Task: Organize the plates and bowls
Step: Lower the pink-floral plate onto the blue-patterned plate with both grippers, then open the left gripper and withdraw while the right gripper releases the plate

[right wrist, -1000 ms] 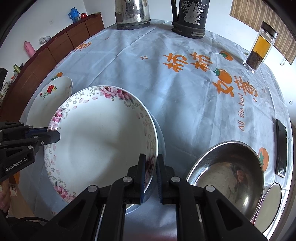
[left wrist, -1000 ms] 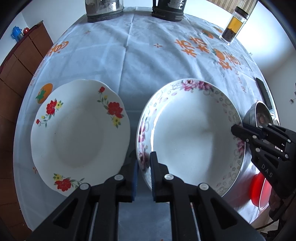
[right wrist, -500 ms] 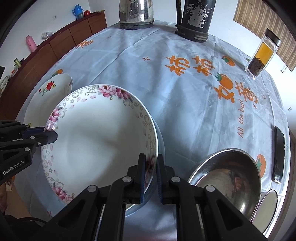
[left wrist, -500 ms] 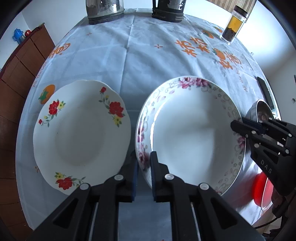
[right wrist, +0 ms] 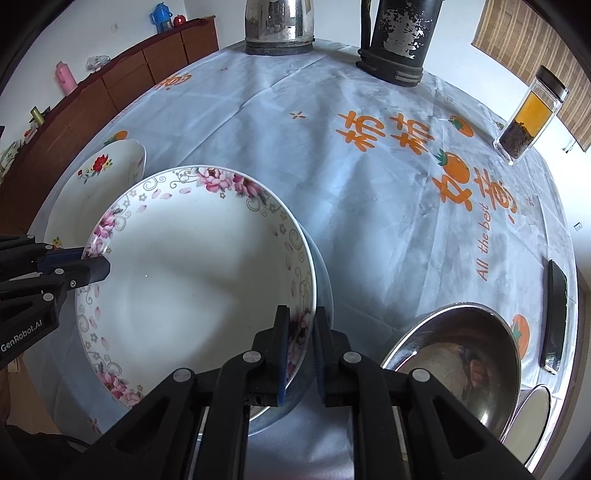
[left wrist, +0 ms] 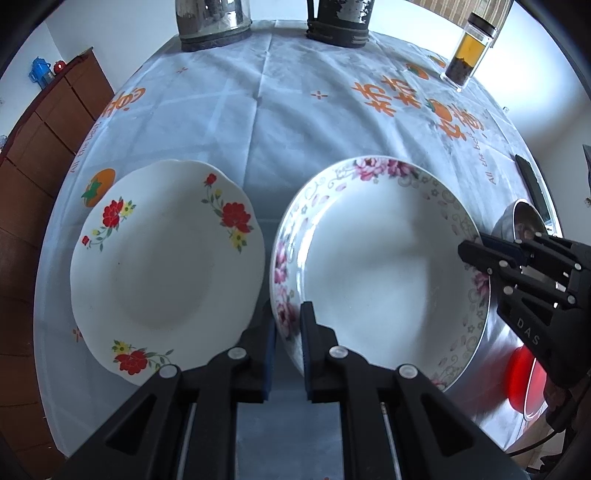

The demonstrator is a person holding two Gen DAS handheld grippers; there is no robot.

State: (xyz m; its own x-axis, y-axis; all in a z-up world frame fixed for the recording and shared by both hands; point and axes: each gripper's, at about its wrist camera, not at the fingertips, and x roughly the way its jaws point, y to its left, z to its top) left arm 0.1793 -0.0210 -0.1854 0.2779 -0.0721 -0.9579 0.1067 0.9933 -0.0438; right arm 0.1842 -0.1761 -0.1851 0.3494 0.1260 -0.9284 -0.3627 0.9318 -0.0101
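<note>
A deep pink-flowered plate (left wrist: 376, 266) is held off the table by both grippers. My left gripper (left wrist: 286, 317) is shut on its left rim. My right gripper (right wrist: 298, 321) is shut on its right rim; it also shows in the left wrist view (left wrist: 476, 247). The plate also shows in the right wrist view (right wrist: 192, 266), where the left gripper (right wrist: 96, 262) clamps its far rim. A white plate with red flowers (left wrist: 166, 262) lies on the table to the left, also seen in the right wrist view (right wrist: 92, 184). A steel bowl (right wrist: 458, 358) stands to the right.
A steel kettle (right wrist: 279, 26), a dark thermos jug (right wrist: 399, 40) and a tea jar (right wrist: 528, 118) stand at the table's far side. A black phone (right wrist: 554, 317) lies near the right edge. A red-bottomed dish (left wrist: 524, 376) sits by the steel bowl. A wooden sideboard (right wrist: 110, 96) runs along the left.
Both grippers have kept hold of the pink-flowered plate and lifted it a little; the view has shifted slightly back and up over the table.
</note>
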